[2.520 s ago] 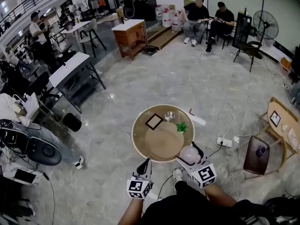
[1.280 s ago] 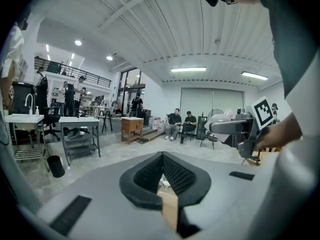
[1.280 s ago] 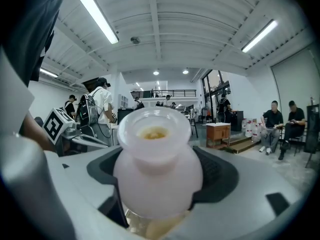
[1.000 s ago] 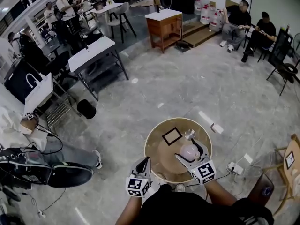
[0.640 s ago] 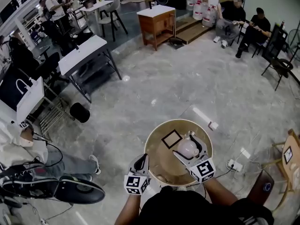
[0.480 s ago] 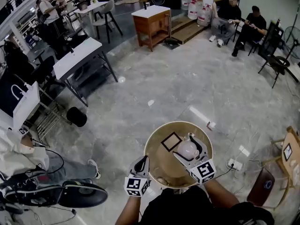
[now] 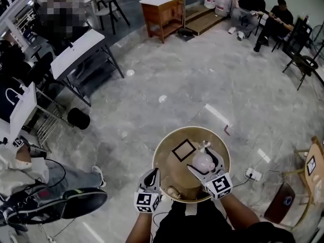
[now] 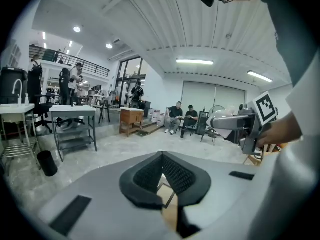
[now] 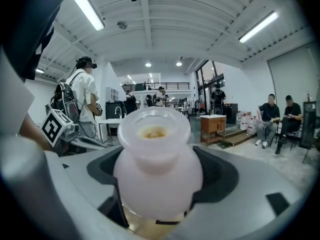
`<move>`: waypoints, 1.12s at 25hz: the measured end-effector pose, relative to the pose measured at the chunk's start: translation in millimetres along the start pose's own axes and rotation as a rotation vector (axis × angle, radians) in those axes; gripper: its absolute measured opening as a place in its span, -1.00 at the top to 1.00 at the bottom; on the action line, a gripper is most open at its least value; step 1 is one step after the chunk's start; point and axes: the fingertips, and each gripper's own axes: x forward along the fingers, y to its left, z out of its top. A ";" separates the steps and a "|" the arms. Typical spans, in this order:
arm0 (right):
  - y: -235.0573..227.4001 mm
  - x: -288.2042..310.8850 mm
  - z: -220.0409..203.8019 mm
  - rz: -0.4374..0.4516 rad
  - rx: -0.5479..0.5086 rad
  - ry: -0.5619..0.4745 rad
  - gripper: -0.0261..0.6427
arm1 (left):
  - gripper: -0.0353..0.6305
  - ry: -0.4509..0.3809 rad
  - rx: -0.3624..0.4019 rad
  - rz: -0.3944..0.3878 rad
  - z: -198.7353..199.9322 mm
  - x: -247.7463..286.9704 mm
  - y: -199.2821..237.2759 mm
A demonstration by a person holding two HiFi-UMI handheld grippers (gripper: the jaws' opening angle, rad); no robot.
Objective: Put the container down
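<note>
A frosted pale pink container (image 9: 157, 169) with a wide round mouth sits between the jaws of my right gripper (image 7: 206, 161), which is shut on its bulging body. In the head view the container (image 7: 202, 162) hangs over the right part of the round wooden table (image 7: 167, 168). My left gripper (image 7: 151, 177) is at the table's near left edge, jaws shut with nothing between them; its own view shows the closed pads (image 8: 162, 176) meeting in a point.
A black square frame (image 7: 183, 149) lies on the table's far side, and a small pale object (image 7: 173, 191) rests near its front rim. A power strip with cables (image 7: 250, 174) and a wooden chair (image 7: 310, 166) stand to the right. Desks, a black bin (image 7: 79, 118) and seated people are farther off.
The right gripper has carried the container from the table's near right edge to above its right middle. The head camera has shifted, so the table sits lower in view. The left gripper stays shut.
</note>
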 end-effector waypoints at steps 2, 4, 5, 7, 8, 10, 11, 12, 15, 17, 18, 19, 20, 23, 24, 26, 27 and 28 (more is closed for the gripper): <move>-6.4 1.6 -18.4 0.005 -0.003 0.028 -0.31 | 0.91 0.013 -0.001 0.008 -9.7 7.0 -3.7; -14.1 6.5 -35.3 0.010 -0.007 0.045 -0.31 | 0.91 0.024 0.000 0.018 -18.4 16.5 -4.3; -17.9 9.2 -43.2 0.013 -0.006 0.053 -0.31 | 0.91 0.027 -0.003 0.023 -22.4 21.6 -4.1; -23.8 12.8 -59.0 0.017 0.003 0.074 -0.31 | 0.91 0.031 -0.021 0.032 -32.3 31.2 -4.9; -26.8 14.3 -67.7 0.017 0.008 0.088 -0.31 | 0.91 0.035 -0.032 0.036 -38.5 36.8 -6.0; -34.8 19.7 -86.8 0.015 0.015 0.112 -0.31 | 0.91 0.043 -0.042 0.043 -51.2 51.8 -9.0; -39.6 23.2 -97.5 0.013 0.020 0.122 -0.31 | 0.91 0.048 -0.043 0.046 -57.7 60.3 -11.0; -44.1 26.3 -109.4 0.011 0.026 0.133 -0.31 | 0.91 0.055 -0.043 0.048 -64.6 68.5 -13.5; -53.0 33.9 -152.6 0.013 0.031 0.185 -0.31 | 0.91 0.075 -0.042 0.045 -87.0 90.1 -20.4; -56.7 44.2 -182.7 0.011 0.013 0.221 -0.31 | 0.91 0.099 -0.027 0.042 -103.9 102.9 -19.9; -57.5 50.6 -198.1 0.011 0.008 0.238 -0.31 | 0.91 0.123 -0.011 0.041 -114.0 108.1 -18.7; -57.7 56.5 -213.8 0.011 0.005 0.255 -0.31 | 0.91 0.152 0.006 0.040 -125.6 112.0 -18.0; -57.7 61.4 -229.8 0.013 0.003 0.271 -0.31 | 0.91 0.174 0.018 0.040 -137.4 115.4 -18.2; -55.7 72.0 -276.4 0.026 -0.005 0.312 -0.31 | 0.91 0.168 0.013 0.049 -164.1 123.6 -20.9; -53.6 75.8 -290.7 0.032 -0.010 0.324 -0.31 | 0.91 0.170 0.006 0.057 -172.7 124.7 -19.5; -48.1 83.9 -317.3 0.046 -0.020 0.345 -0.31 | 0.91 0.177 -0.009 0.073 -187.8 126.6 -14.6; -45.4 87.7 -330.1 0.050 -0.026 0.356 -0.31 | 0.91 0.180 -0.015 0.079 -194.0 127.6 -12.0; -43.2 90.8 -343.3 0.051 -0.030 0.373 -0.31 | 0.91 0.184 -0.019 0.084 -199.5 128.2 -9.2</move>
